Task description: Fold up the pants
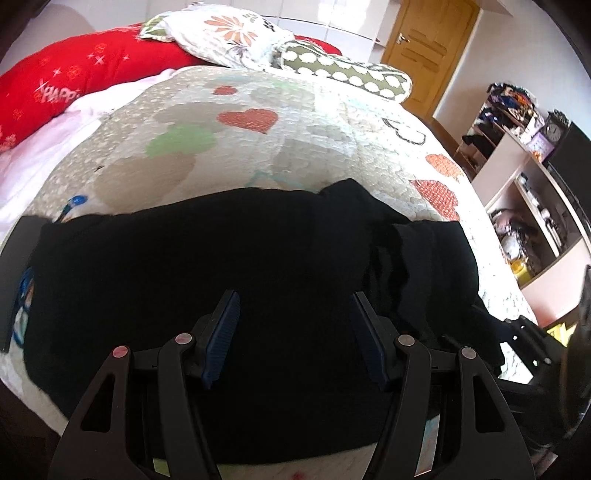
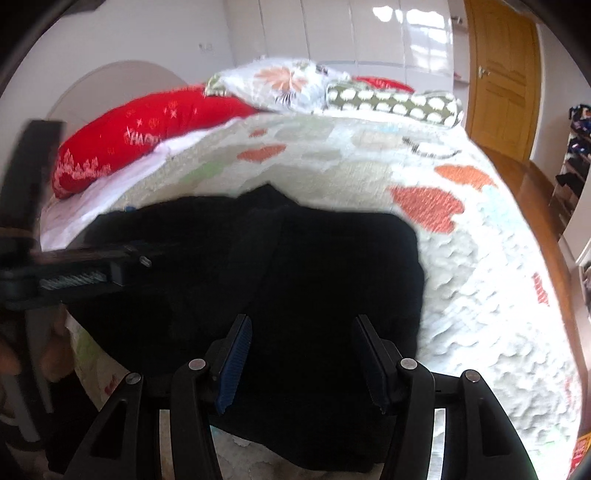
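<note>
Black pants lie folded on the quilted bed beneath both wide, empty hand-held grippers — left, right — near a red pillow reading "HAPPY".

This is a bedroom in a home. There is a big bed with a quilt covered in hearts, a red pillow and a flowery pillow. A wooden door and messy shelves stand by the wall.
</note>
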Tool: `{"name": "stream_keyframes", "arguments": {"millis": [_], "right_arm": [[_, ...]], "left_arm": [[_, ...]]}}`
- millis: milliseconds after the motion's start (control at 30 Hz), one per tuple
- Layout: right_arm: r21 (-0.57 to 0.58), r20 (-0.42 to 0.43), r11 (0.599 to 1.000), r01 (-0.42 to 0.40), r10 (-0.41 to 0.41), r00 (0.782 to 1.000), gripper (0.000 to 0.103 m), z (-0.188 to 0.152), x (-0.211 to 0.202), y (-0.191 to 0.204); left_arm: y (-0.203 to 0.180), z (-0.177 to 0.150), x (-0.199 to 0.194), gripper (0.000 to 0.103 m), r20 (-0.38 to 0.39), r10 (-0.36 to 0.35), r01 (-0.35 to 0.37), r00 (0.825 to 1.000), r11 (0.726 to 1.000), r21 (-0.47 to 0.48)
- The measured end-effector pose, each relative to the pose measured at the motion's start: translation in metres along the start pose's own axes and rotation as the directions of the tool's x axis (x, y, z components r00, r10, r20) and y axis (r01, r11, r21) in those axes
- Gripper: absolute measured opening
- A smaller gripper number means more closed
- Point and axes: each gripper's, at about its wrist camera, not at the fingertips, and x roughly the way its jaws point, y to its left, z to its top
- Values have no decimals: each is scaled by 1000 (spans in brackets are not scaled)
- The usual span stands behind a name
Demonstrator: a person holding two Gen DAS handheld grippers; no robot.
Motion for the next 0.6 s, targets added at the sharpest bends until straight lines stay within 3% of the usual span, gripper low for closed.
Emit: {"name": "stream_keyframes", "arguments": {"millis": [267, 600], "right_arm": [[-9, 59, 1000, 8, -7, 998, 55, 16, -16, 0], [-65, 11, 998, 13, -12, 1000, 55, 26, 18, 23]], "left_arm": [[47, -19, -35, 62, 43, 51, -47, 998, 996, -76], [115, -51, -77, 62, 83, 120, -97, 989, 966, -240]]}}
